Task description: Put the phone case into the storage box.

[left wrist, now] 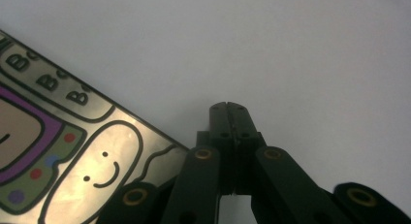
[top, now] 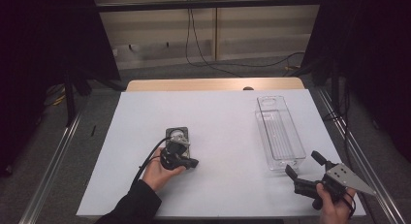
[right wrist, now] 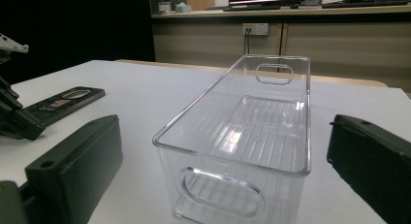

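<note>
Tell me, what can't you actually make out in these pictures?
- Flat pictured case: the left gripper view's edge cuts off most of its artwork and lettering.
- Same case in the high view: the left gripper covers its near end; the design is too small to read.
- Clear bin: the right gripper view's bottom edge cuts off its base.

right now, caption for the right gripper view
Open right tool faces an empty clear bin on the white table.

White table (top: pixel 218 107), floor cable (top: pixel 203 59), wall socket (right wrist: pixel 255 28)

the left claw (top: pixel 180 147) hides the near end of the flat case (top: pixel 177 135).
</note>
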Demonstrator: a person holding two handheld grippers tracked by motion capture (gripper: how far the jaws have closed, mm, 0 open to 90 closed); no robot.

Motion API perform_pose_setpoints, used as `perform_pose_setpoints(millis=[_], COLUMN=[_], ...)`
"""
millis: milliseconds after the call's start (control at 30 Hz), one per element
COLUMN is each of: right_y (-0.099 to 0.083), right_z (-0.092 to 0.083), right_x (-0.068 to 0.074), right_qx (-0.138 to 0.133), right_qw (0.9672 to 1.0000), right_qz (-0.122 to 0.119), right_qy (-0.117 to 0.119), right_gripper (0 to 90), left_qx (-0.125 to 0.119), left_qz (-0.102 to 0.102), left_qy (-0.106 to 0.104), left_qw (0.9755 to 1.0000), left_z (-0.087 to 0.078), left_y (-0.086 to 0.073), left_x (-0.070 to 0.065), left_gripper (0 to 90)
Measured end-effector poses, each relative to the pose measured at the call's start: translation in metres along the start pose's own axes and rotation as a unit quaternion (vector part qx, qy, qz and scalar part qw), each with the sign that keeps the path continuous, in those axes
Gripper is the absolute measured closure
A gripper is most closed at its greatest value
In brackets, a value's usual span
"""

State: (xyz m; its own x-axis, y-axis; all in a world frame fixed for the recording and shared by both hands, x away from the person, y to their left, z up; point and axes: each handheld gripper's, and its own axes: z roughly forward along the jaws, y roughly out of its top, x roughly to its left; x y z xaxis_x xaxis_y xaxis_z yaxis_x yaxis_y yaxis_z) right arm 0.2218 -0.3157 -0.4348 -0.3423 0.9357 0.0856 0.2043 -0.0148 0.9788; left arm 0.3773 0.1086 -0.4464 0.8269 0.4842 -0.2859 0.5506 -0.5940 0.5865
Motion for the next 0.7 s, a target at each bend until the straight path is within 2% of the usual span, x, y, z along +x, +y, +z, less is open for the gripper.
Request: perform_pose_setpoints(millis=[200, 467, 700], right_y=[0.000, 0.000, 0.000], right_z=[0.000, 0.000, 0.000], right_x=[0.000, 0.000, 0.000], right_qx=[-0.001, -0.001, -0.001], right_qw=[1.0000, 1.0000, 1.0000], right_qz=[-0.001, -0.002, -0.002], right_qy=[0.000, 0.000, 0.000], right_gripper=[0.0, 0.0, 0.0], left_qx=[0.003, -0.003, -0.004], left_qz=[0.002, -0.019, -0.026], left_qy=[0.003, 0.011, 0.021], left_qw=[1.0000, 0.9997, 0.9994], left_z=[-0.006, -0.017, -0.024], left_y=[-0.005, -0.016, -0.023], left_x=[0.002, 0.007, 0.011], left_gripper=[90.0, 90.0, 90.0])
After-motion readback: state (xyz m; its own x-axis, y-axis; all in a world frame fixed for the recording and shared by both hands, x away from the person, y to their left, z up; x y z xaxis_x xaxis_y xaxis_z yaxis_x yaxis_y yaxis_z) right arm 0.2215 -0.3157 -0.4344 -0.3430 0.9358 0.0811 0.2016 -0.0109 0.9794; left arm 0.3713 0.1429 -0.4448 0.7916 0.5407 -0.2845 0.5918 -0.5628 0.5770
